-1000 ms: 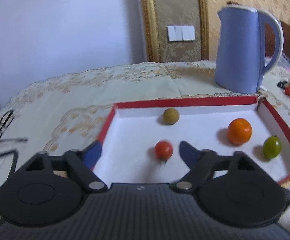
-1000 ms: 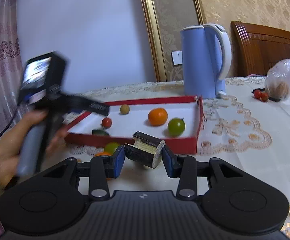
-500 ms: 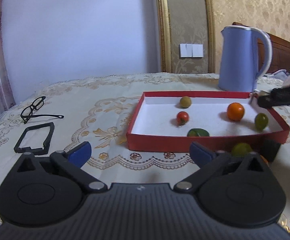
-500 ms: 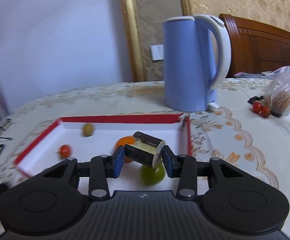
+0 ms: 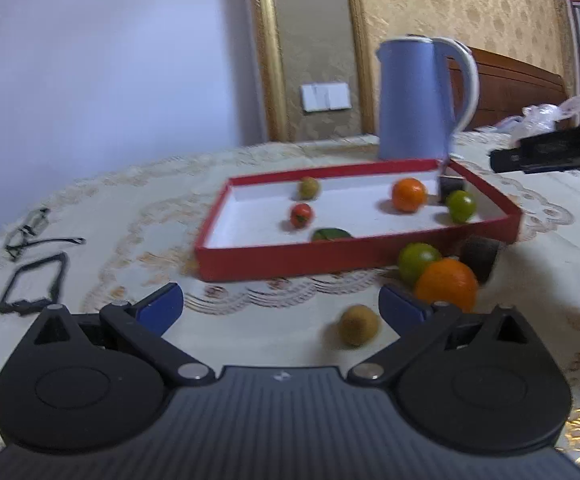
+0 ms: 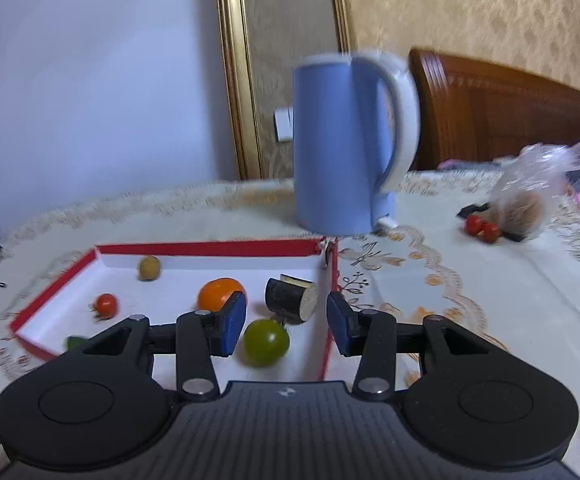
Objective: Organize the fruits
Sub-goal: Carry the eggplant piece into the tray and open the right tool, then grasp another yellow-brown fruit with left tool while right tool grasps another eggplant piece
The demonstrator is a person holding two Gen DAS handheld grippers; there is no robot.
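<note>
A red-walled white tray (image 5: 290, 258) holds an orange (image 5: 408, 195), a green tomato (image 5: 460, 206), a red tomato (image 5: 301, 215), an olive fruit (image 5: 309, 188) and a dark green piece (image 5: 332, 235). My right gripper (image 6: 285, 322) hovers over the tray's right end with its jaws opening. A dark cut chunk (image 6: 292, 299) lies on the tray floor between and just beyond the pads, free of both. My left gripper (image 5: 281, 304) stands wide open over the cloth before the tray. A brown fruit (image 5: 358, 325) lies by its right finger, near an orange (image 5: 446, 286) and a green fruit (image 5: 418, 260).
A blue kettle (image 6: 342, 148) stands behind the tray. A plastic bag (image 6: 530, 196) and small red tomatoes (image 6: 482, 228) lie at the far right. Glasses (image 5: 29, 232) and a black frame (image 5: 33, 282) lie to the left. Another dark chunk (image 5: 480, 256) sits outside the tray's front right corner.
My right gripper carried the dark chunk over the tray, and its pads have now come off it. My left gripper drew back from the tray, empty and spread wider.
</note>
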